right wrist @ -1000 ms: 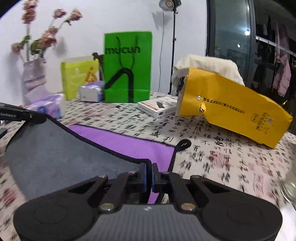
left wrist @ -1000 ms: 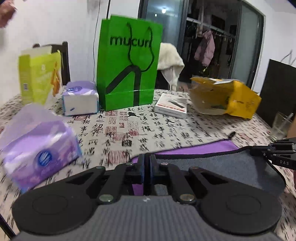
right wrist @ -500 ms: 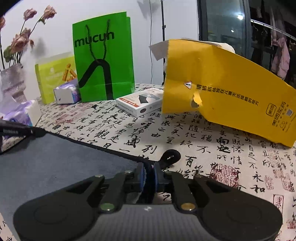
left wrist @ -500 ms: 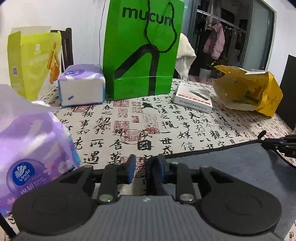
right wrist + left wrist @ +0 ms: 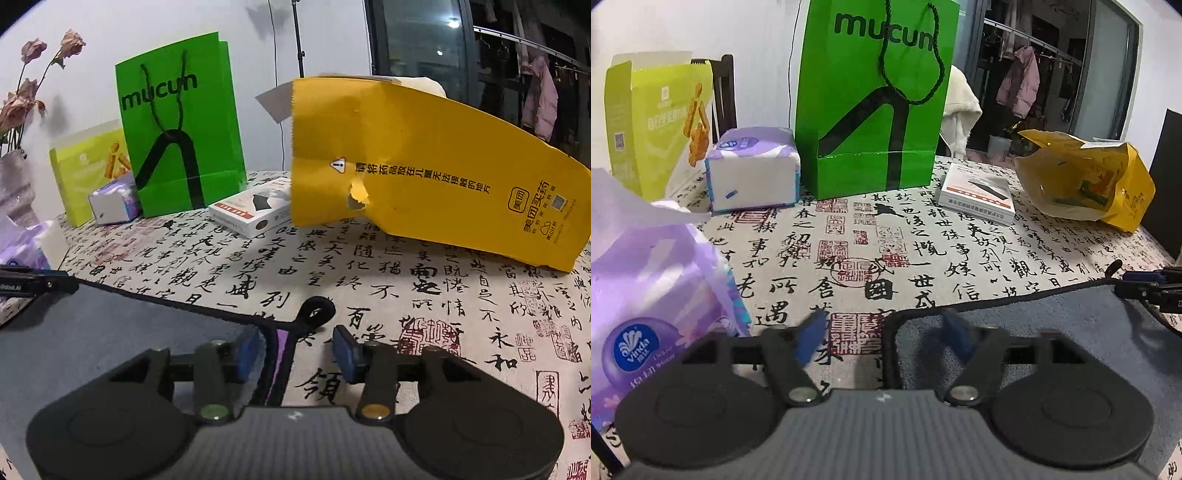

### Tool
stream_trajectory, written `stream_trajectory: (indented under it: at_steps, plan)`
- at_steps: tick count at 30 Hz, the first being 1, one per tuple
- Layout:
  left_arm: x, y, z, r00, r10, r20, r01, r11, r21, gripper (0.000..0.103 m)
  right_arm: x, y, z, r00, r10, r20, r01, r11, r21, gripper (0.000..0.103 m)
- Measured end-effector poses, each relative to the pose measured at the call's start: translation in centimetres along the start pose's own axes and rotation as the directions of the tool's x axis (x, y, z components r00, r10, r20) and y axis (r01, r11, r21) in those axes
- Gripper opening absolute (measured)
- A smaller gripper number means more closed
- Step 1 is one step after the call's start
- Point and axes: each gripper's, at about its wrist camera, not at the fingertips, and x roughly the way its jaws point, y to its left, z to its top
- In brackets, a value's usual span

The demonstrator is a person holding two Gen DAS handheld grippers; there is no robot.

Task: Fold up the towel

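Looking down both grippers, I see jaws spread on the left gripper (image 5: 882, 334) and right gripper (image 5: 295, 352); the towel (image 5: 1052, 332) lies flat on the surface (image 5: 923, 236), its corners apparently between them.

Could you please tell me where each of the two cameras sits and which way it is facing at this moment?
Left wrist: on the left hand-held gripper, low over the table, facing the green bag; its open fingers straddle the towel corner.
Right wrist: on the right hand-held gripper, facing the yellow bag; open fingers beside the towel's hanging loop.
Shared: towel, green bag, yellow bag, white box, calligraphy tablecloth.
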Motion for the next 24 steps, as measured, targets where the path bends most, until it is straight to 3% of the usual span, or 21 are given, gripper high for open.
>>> stream_trajectory:
  at_steps: [3,5,7,9,10,14,24]
  plan:
    - [-0.7,-0.4,0.0,0.999,0.032,0.031,-0.033,0.999,0.011,0.100,-0.1,0.6,-0.1,1.000,-0.005,0.000,0.005,1.000,-0.023,0.054]
    - [-1.0,-0.7,0.0,0.998,0.045,0.041,-0.046,0.999,0.026,0.102,-0.3,0.9,-0.1,1.000,0.003,-0.003,-0.003,1.000,-0.027,0.057]
    - [-1.4,-1.0,-0.1,0.998,0.057,0.041,-0.059,0.997,0.041,0.103,-0.7,1.2,0.0,1.000,0.008,-0.003,-0.008,1.000,-0.031,0.068]
    - [-1.6,-1.2,-0.3,0.997,0.073,0.038,-0.075,0.996,0.044,0.103,-1.1,1.5,0.0,1.000,0.011,-0.003,-0.011,0.999,-0.033,0.090]
    - [-1.8,-1.2,-0.4,0.996,0.079,0.035,-0.080,0.996,0.042,0.103,-1.3,1.6,0.0,1.000,0.009,0.001,-0.009,0.999,-0.031,0.092]
    - [-2.4,-1.2,-0.5,0.996,0.087,0.023,-0.088,0.996,0.017,0.103,-2.3,2.1,-0.1,1.000,-0.016,0.011,0.017,0.999,-0.036,0.098]
    - [-4.2,-1.5,-0.7,0.992,0.118,0.033,-0.118,0.993,-0.008,0.103,-4.4,2.2,-0.6,1.000,-0.030,0.011,0.030,1.000,0.010,0.100]
